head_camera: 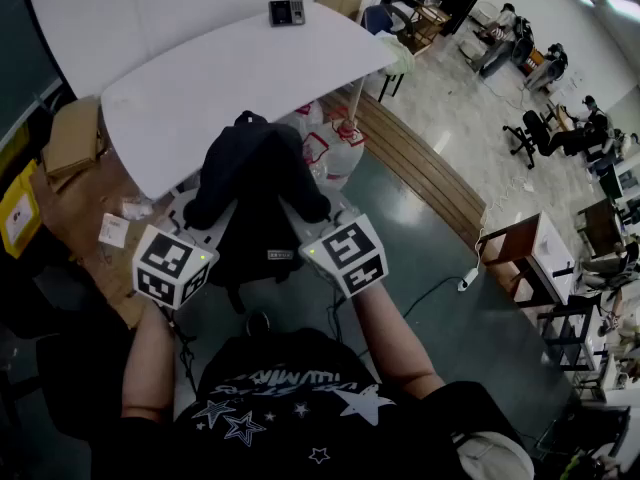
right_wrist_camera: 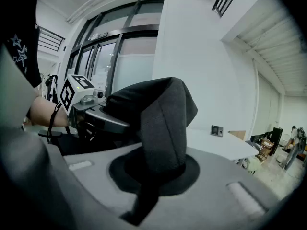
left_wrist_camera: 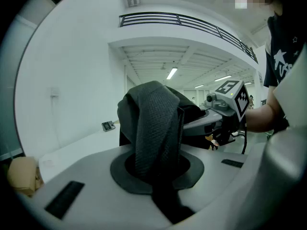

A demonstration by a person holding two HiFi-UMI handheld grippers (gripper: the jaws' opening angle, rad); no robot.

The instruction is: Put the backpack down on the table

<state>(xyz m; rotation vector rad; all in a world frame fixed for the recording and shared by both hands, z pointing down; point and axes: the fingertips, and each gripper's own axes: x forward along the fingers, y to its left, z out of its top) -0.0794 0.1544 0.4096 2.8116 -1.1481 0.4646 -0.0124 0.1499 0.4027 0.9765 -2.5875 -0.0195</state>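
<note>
A black backpack [head_camera: 258,183] hangs in the air between both grippers, just short of the white table [head_camera: 230,73]. Its top reaches the table's near edge. My left gripper [head_camera: 212,211] is shut on the backpack's left shoulder strap [left_wrist_camera: 156,133], whose mesh webbing runs up out of the jaws. On the other side, my right gripper [head_camera: 312,216] is shut on the right strap [right_wrist_camera: 165,128], a smooth dark band folded over the jaws. Each gripper view shows the other gripper's marker cube [left_wrist_camera: 235,97] [right_wrist_camera: 72,92] beyond the bag.
A small dark device [head_camera: 286,12] lies at the table's far edge. Cardboard boxes [head_camera: 75,138] stand left of the table, white bags [head_camera: 335,148] under its right side. Desks, chairs and people fill the far right of the room. A cable [head_camera: 440,288] trails on the floor.
</note>
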